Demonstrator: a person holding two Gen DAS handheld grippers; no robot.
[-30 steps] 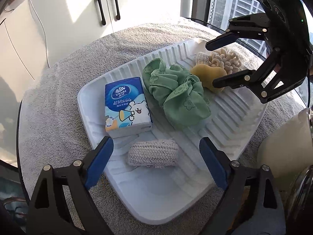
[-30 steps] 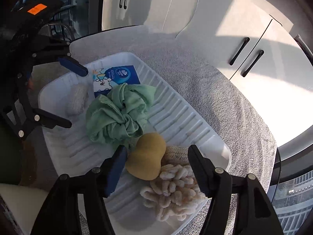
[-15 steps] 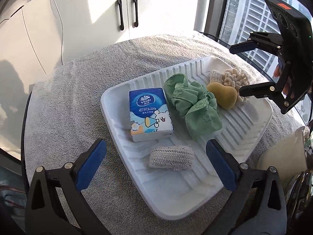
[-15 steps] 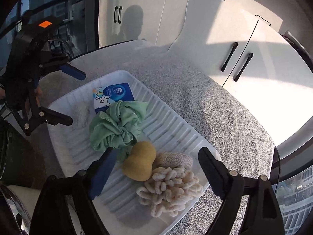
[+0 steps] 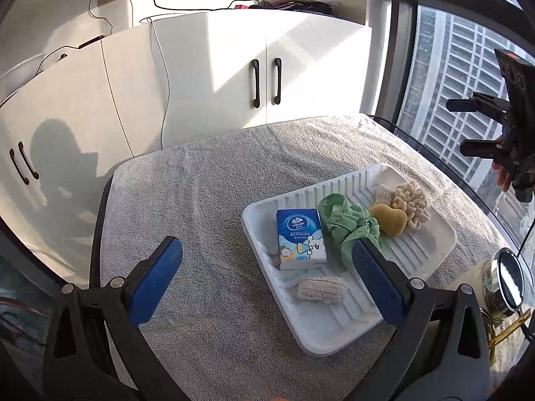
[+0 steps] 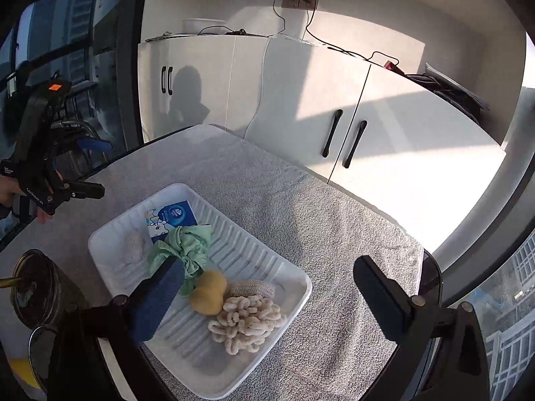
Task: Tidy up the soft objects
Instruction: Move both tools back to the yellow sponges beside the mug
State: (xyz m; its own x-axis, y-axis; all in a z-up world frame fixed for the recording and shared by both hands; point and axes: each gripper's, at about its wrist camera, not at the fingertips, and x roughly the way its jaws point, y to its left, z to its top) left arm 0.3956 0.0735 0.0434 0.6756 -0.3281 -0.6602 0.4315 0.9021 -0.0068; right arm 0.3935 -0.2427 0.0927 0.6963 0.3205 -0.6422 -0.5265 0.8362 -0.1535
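Over the last second both grippers have lifted up and back from the white tray (image 5: 431, 260), and the view takes in far more of the towel-covered tabletop (image 5: 200, 200) and the cabinets behind it. The left gripper (image 5: 267, 280) stands released, its jaws having just been opening, with nothing between the blue pads; it hangs over the tabletop at the tray's near-left corner. The right gripper (image 6: 267, 295) is likewise released after its jaws have just been opening, and it holds nothing.

Every soft thing lies in the tray: from left to right in the left wrist view, the tissue pack (image 5: 300, 238), with the woven pad (image 5: 321, 289) just in front of it, then the green cloth (image 5: 349, 225), the yellow sponge (image 5: 391, 220) and the cream chenille mitt (image 5: 411, 205). By my reading the sorting is finished or nearly so, and the hands are retreating.

The tissue pack is blue and reads "Vinda", with Chinese characters and a cartoon bear beneath; the smaller print is too fine to read.
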